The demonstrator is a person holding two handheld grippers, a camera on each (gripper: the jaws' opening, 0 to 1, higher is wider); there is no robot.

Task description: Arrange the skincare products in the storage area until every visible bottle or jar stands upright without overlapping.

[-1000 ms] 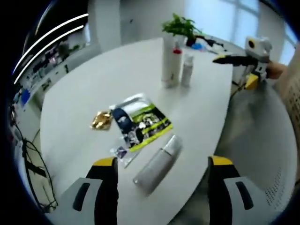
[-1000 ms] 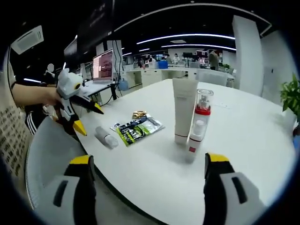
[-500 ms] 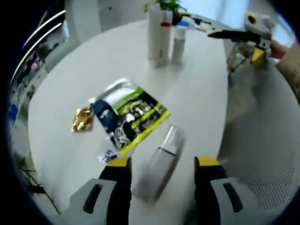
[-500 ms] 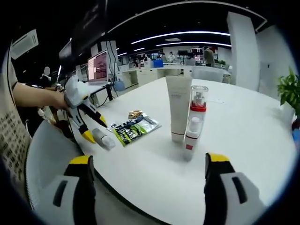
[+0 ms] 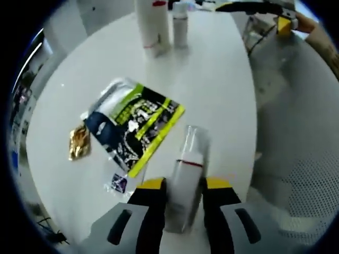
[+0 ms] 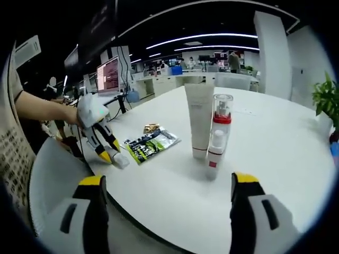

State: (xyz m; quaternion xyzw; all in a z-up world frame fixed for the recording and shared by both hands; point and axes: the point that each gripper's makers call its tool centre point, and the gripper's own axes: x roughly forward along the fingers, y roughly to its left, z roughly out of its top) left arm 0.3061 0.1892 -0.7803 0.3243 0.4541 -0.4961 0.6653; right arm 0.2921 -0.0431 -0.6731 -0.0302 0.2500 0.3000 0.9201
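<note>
Left tongs (image 5: 181,191) closed in around lying bottle (image 5: 185,177) on white table (image 5: 222,79)

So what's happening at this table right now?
A person is tidying skincare products on a white table. The left gripper has its jaws around a bottle lying on its side beside a green packet. The right gripper hangs open near the table edge. A white tube and two small bottles already stand upright.
</note>
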